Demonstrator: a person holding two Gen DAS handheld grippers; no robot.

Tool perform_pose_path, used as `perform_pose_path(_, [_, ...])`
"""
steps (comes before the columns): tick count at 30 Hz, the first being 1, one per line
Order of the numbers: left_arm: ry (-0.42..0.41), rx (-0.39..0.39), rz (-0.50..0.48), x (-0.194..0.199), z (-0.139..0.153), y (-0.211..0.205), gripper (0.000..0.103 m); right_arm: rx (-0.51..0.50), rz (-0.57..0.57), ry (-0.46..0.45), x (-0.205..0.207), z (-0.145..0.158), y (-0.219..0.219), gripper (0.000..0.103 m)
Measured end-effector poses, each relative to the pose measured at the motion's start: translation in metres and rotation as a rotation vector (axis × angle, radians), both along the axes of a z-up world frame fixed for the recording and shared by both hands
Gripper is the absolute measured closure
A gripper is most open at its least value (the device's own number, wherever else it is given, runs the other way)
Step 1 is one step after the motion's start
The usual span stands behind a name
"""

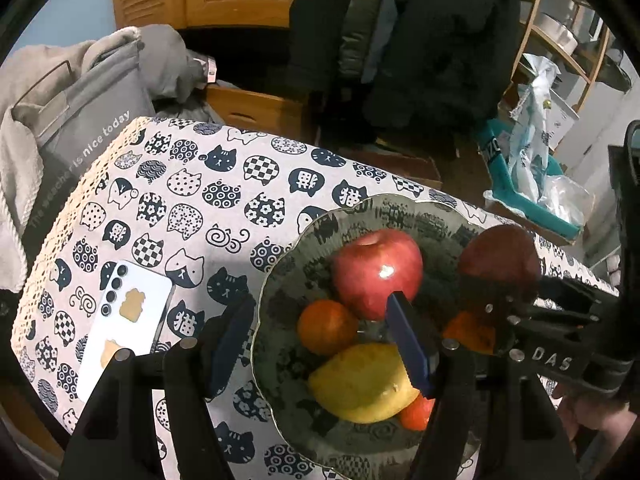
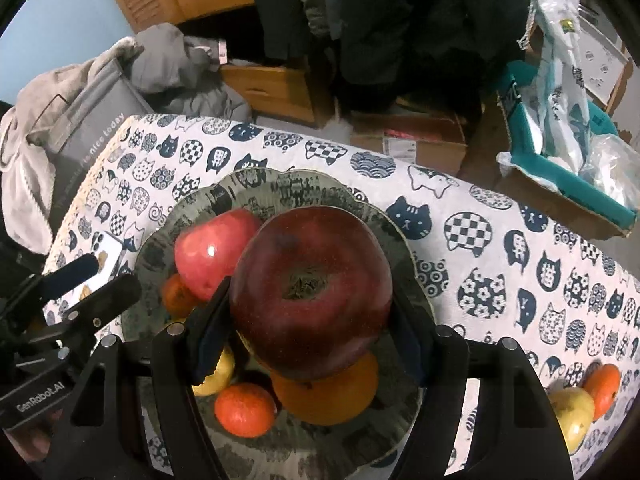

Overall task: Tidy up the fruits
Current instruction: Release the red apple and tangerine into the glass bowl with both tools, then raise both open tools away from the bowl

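A patterned grey bowl (image 1: 400, 212) (image 2: 280, 188) sits on the cat-print tablecloth. It holds a bright red apple (image 1: 378, 272) (image 2: 208, 248), a yellow pear (image 1: 360, 384), a large orange (image 2: 332, 392) and small tangerines (image 1: 326, 326) (image 2: 244, 408). My right gripper (image 2: 312, 320) is shut on a big dark red apple (image 2: 312, 288) (image 1: 500, 256) and holds it over the bowl, just above the orange. My left gripper (image 1: 320, 344) is open and empty, straddling the bowl's left rim. A yellow apple (image 2: 572, 412) and a tangerine (image 2: 604, 388) lie on the cloth at the right.
A white phone (image 1: 124, 324) lies on the cloth left of the bowl. A grey bag (image 1: 88, 128) and clothes stand past the table's left edge. A teal box with plastic bags (image 2: 560, 152) and a cardboard box (image 2: 420, 144) are behind the table.
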State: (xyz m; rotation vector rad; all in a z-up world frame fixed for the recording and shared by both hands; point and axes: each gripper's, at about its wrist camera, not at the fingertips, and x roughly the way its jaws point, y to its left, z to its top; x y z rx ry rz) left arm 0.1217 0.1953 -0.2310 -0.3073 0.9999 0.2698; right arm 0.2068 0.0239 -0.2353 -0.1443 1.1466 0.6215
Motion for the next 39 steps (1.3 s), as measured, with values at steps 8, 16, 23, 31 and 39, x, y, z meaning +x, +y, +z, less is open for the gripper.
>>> perform_pose_path(8, [-0.002, 0.012, 0.003, 0.0, 0.0, 0.001, 0.025, -0.027, 0.025, 0.037, 0.003, -0.012, 0.01, 0.031])
perform_pose_path(16, [-0.007, -0.005, 0.017, -0.003, 0.003, 0.005, 0.025, -0.048, 0.04, 0.043, -0.001, -0.019, 0.013, 0.028])
perform_pose_path(23, [-0.019, -0.008, 0.021, -0.008, 0.012, 0.003, 0.025, -0.015, 0.01, 0.012, 0.0, 0.0, 0.004, 0.025])
perform_pose_path(31, [-0.046, -0.011, 0.008, -0.016, 0.029, -0.006, 0.025, 0.007, -0.041, -0.076, -0.007, 0.038, -0.02, 0.025])
perform_pose_path(39, [-0.1, 0.035, -0.038, -0.025, 0.063, -0.027, 0.017, -0.017, -0.078, -0.206, -0.025, 0.084, -0.047, 0.025])
